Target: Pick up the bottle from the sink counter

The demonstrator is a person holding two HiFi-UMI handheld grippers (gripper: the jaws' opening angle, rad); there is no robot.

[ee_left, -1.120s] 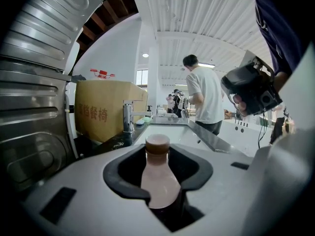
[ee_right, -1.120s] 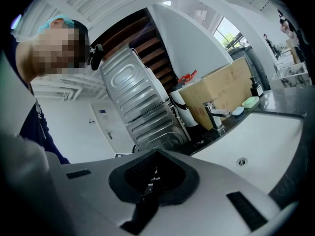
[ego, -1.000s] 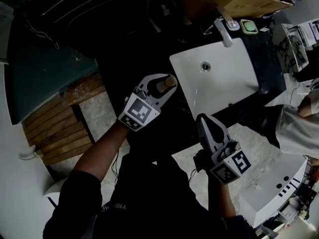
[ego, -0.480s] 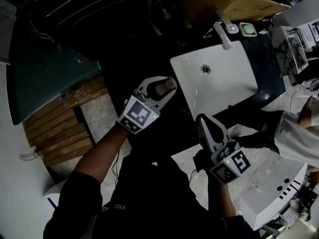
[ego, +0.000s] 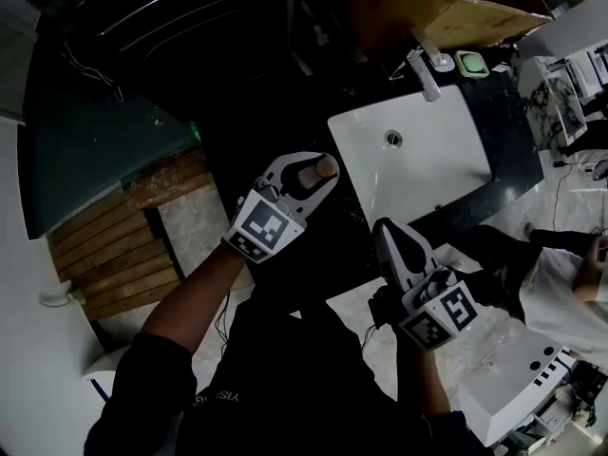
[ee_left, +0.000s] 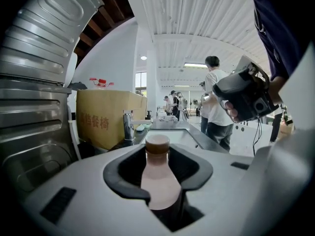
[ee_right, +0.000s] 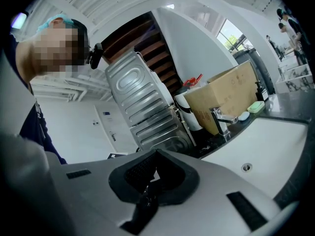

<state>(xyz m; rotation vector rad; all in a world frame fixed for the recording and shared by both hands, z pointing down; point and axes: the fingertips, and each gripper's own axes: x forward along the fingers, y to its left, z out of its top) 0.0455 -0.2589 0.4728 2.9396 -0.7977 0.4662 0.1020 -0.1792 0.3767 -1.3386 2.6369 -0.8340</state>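
Note:
My left gripper (ego: 319, 165) is shut on a pale bottle (ego: 310, 173) with a brown cap and holds it in the air, left of the white sink basin (ego: 432, 164). In the left gripper view the bottle (ee_left: 158, 178) stands upright between the dark pads (ee_left: 199, 171), its cap level with the jaw tips of the left gripper (ee_left: 158, 152). My right gripper (ego: 384, 228) hovers lower, in front of the sink, with its jaws together and nothing in them. The right gripper view shows the right gripper (ee_right: 156, 154) pointing toward the basin (ee_right: 275, 146).
A black counter (ego: 521, 112) surrounds the basin, with a chrome faucet (ego: 427, 67), a green soap dish (ego: 473, 58) and a cardboard box (ego: 461, 3) behind it. A corrugated metal appliance (ee_right: 142, 107) stands to the left. A person in white (ego: 560, 288) stands at the right.
The left gripper has risen slightly, still gripping the bottle. The right gripper has stayed put. The person at the right has shifted toward the lower right of the head view.

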